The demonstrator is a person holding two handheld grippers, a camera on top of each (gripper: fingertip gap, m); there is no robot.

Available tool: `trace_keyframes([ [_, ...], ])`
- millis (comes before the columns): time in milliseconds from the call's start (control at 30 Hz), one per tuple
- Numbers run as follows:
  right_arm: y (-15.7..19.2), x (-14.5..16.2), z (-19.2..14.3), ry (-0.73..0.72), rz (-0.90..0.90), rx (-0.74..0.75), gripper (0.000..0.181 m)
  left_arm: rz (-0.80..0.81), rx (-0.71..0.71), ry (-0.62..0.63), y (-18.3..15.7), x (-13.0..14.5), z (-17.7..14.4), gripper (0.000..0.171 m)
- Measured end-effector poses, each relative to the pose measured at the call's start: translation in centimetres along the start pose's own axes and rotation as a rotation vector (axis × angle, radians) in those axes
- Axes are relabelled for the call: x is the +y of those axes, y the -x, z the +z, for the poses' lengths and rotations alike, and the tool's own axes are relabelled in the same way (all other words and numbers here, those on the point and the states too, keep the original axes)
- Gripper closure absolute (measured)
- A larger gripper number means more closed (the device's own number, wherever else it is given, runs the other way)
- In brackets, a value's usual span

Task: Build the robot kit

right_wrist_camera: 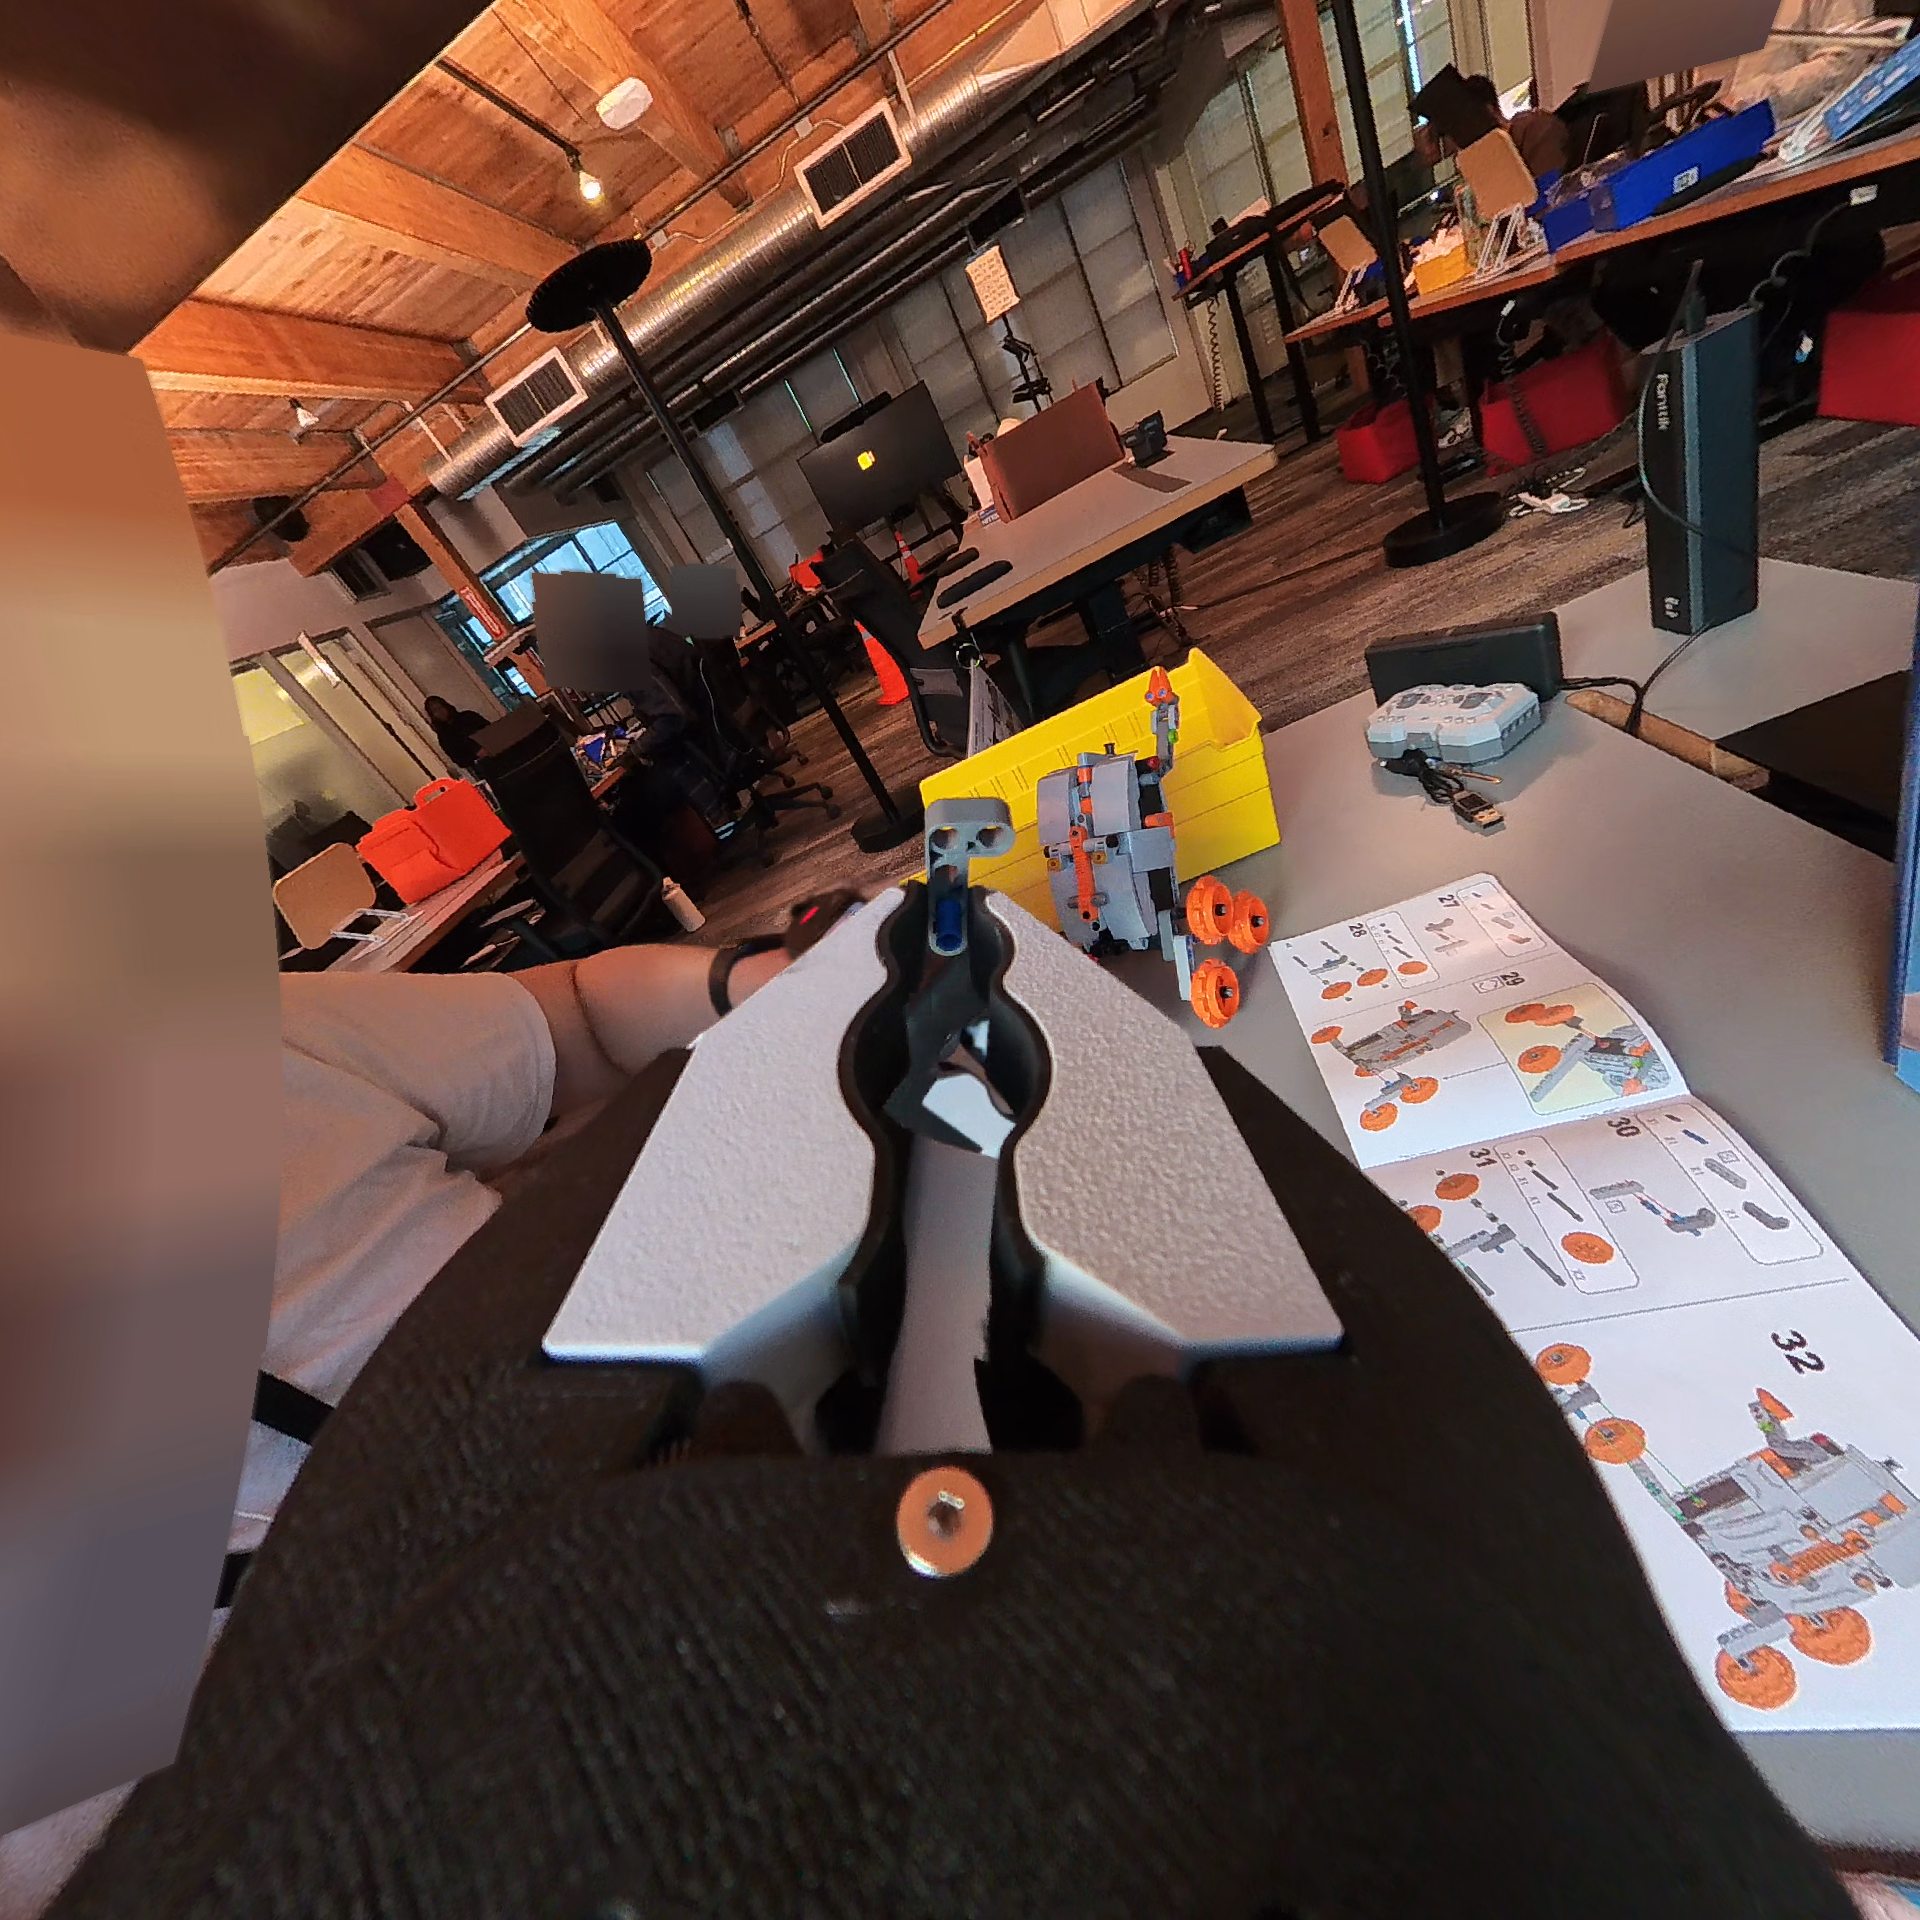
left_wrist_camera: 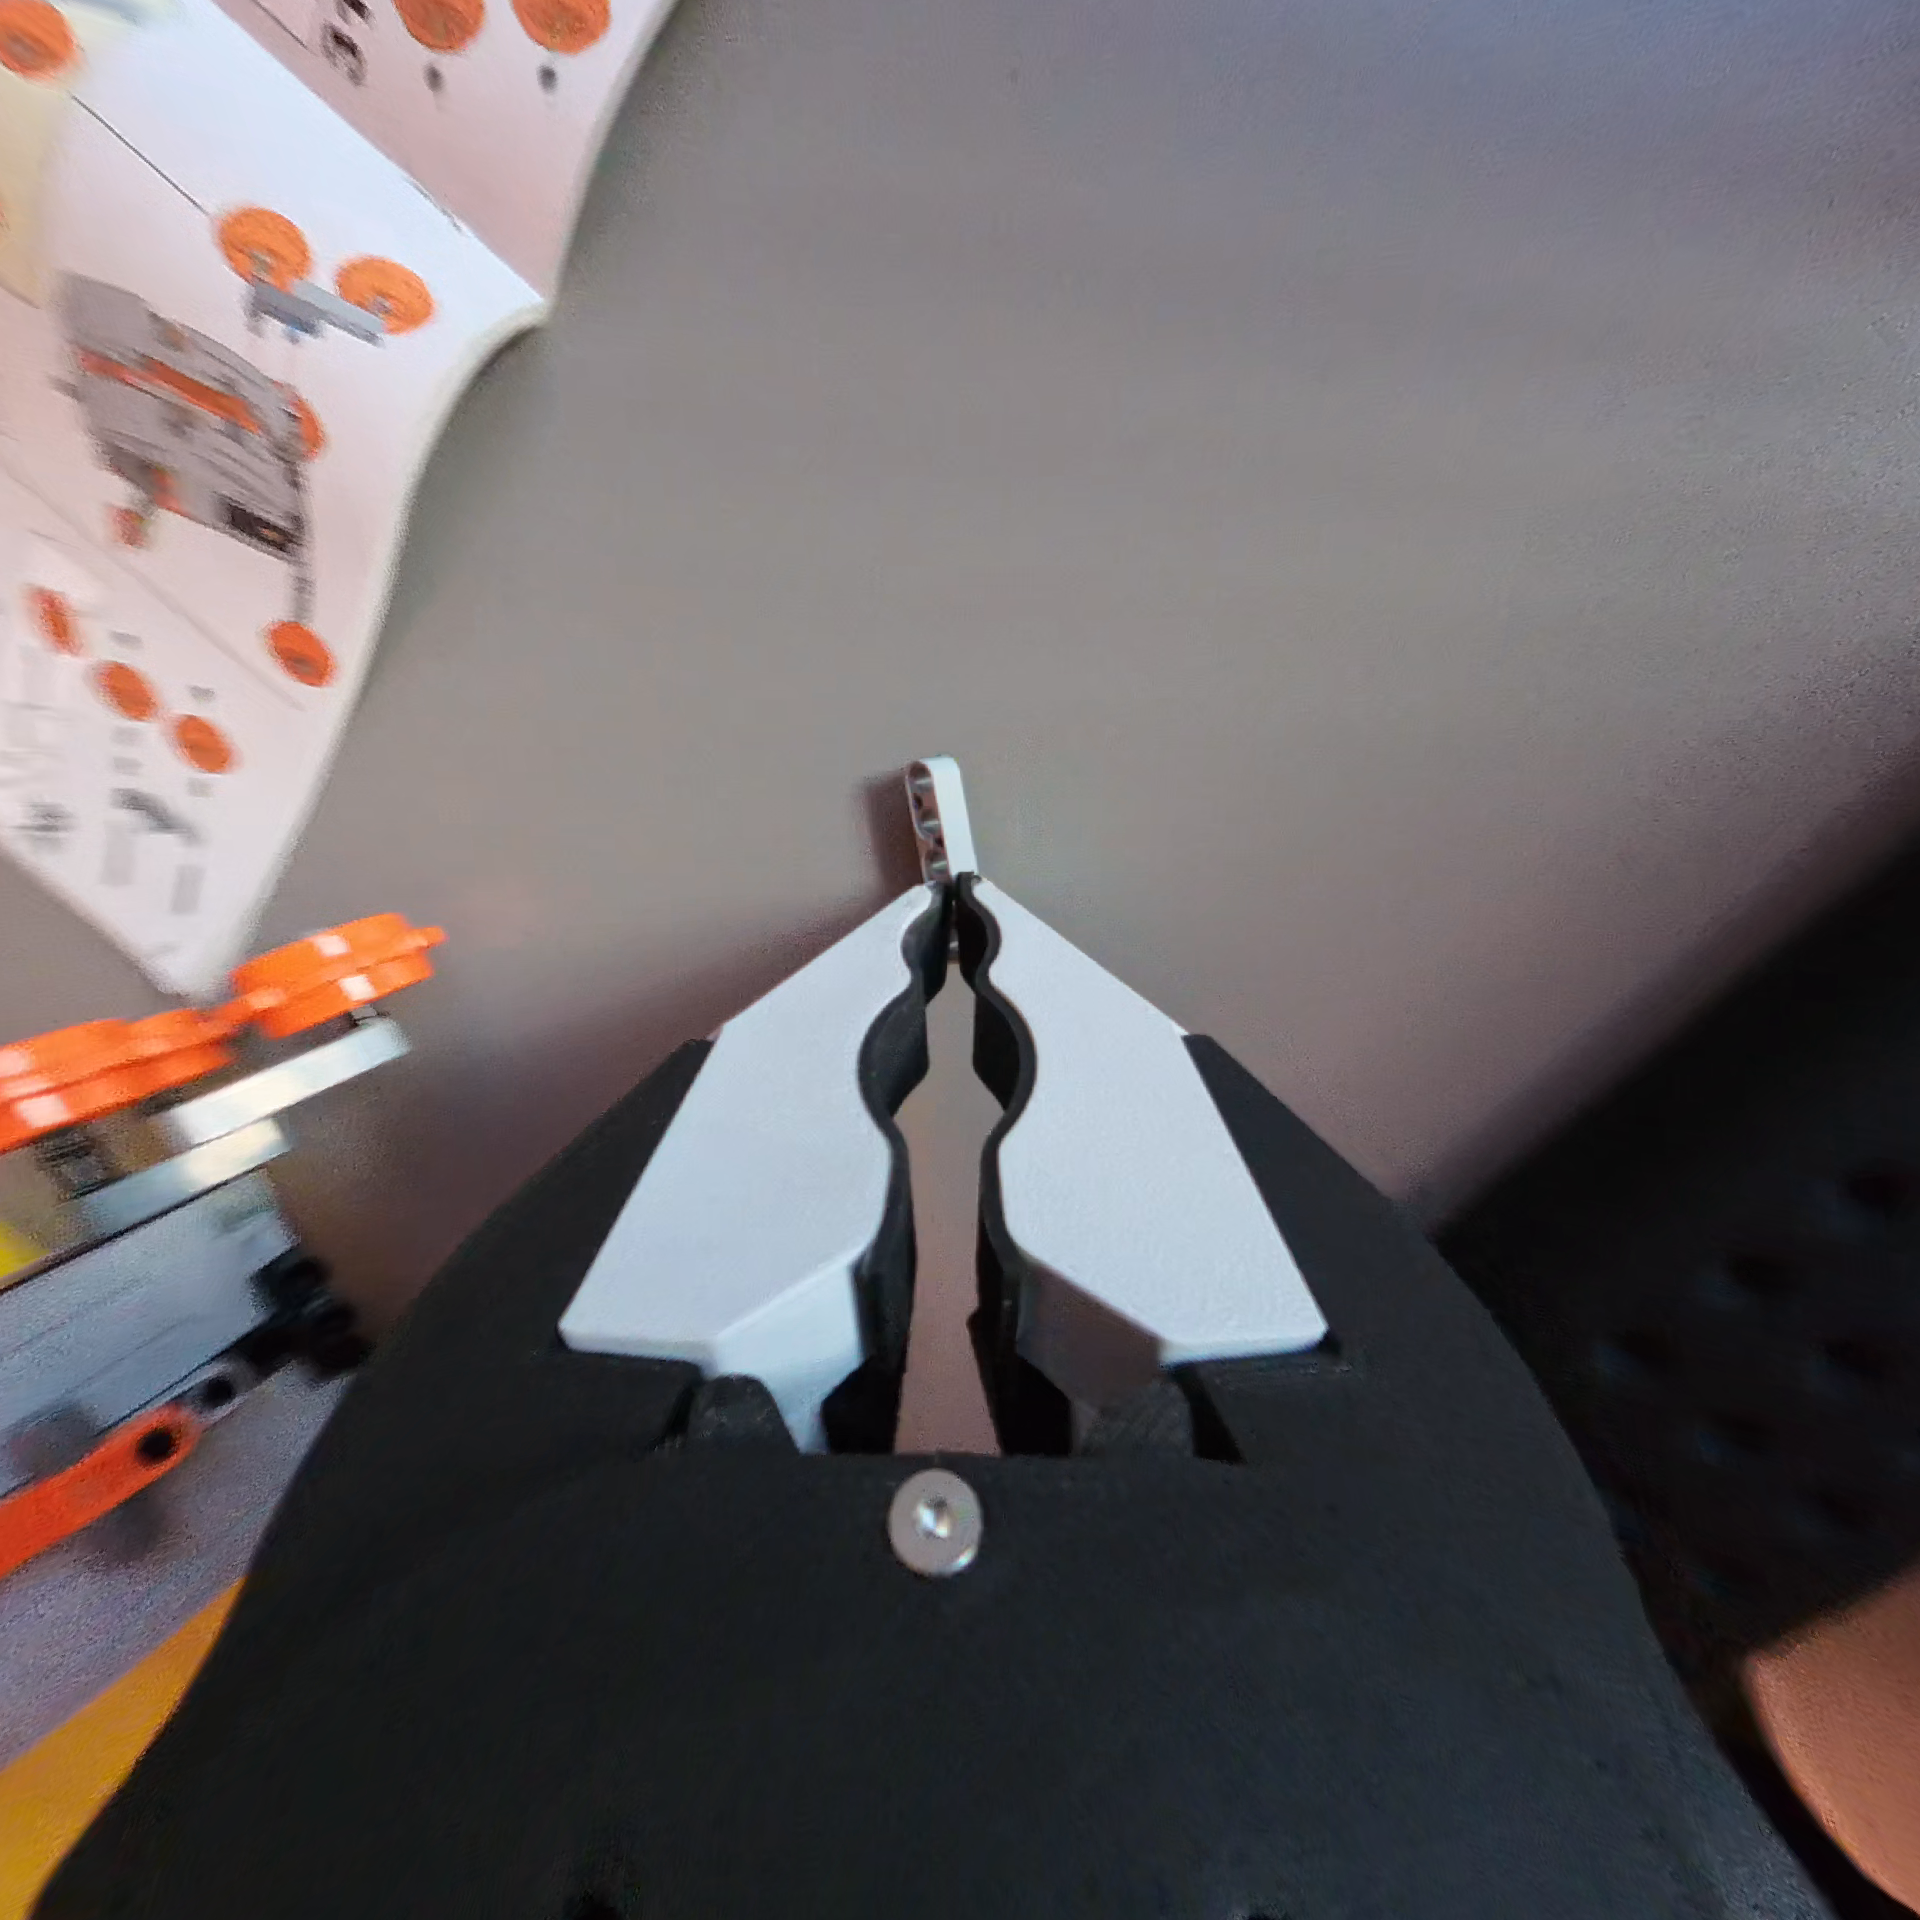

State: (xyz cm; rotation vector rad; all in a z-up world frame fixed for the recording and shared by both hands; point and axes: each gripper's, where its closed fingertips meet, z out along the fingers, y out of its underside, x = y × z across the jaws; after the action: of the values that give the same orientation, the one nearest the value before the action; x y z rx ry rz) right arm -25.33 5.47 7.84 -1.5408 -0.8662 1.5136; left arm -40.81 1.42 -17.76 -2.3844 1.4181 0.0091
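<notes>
My left gripper [left_wrist_camera: 954, 883] is shut on a small light grey beam with holes [left_wrist_camera: 942, 816]. The beam sticks out past the fingertips, over the grey table [left_wrist_camera: 1195, 416]. My right gripper [right_wrist_camera: 951, 906] is shut on a grey L-shaped beam [right_wrist_camera: 968, 831] with a blue pin [right_wrist_camera: 943, 928] in it, held up in the air. A dark part sits deeper between its fingers. A grey and orange brick model [right_wrist_camera: 1117, 852] stands on its side past the right gripper, with orange wheels [right_wrist_camera: 1226, 920]. The model also shows at the lower left of the left wrist view [left_wrist_camera: 156, 1195].
A yellow bin [right_wrist_camera: 1195, 748] stands behind the model. An open instruction booklet [right_wrist_camera: 1558, 1143] lies on the table to the right; it also shows in the left wrist view [left_wrist_camera: 177, 436]. A grey controller [right_wrist_camera: 1449, 722] and cables lie farther back. A person's forearm [right_wrist_camera: 623, 997] is at the left. The tips of one gripper are about 30 cm away from the tips of the other.
</notes>
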Motion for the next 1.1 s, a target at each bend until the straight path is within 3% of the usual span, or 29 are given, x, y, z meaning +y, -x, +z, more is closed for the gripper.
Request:
trace_keyframes([
  [100,0.0,0.0,0.0,-0.002,0.002,-0.001,0.175,0.178,-0.267,0.030,0.7,0.1,-0.2,0.171],
  [167,0.0,-0.1,0.0,-0.004,0.004,-0.002,0.175,0.239,-0.369,0.047,0.5,0.2,0.0,0.171],
  [400,0.2,0.1,0.2,0.005,0.004,-0.005,0.175,0.194,-0.417,-0.027,0.8,-0.3,-0.5,0.168],
  [567,0.2,0.1,0.2,0.005,0.003,-0.008,0.175,0.022,-0.248,-0.097,1.1,-0.8,-2.3,0.157],
  [667,0.0,0.1,0.2,0.002,0.010,-0.004,0.175,-0.149,-0.047,-0.081,0.9,-0.7,-1.4,0.150],
  [800,0.0,0.2,0.1,0.008,0.010,-0.002,0.175,-0.287,0.092,-0.044,1.2,-1.2,-0.5,0.150],
  [1100,-0.2,0.0,-0.3,-0.008,0.018,0.000,0.175,-0.319,0.122,0.078,1.2,-1.3,0.7,0.150],
])
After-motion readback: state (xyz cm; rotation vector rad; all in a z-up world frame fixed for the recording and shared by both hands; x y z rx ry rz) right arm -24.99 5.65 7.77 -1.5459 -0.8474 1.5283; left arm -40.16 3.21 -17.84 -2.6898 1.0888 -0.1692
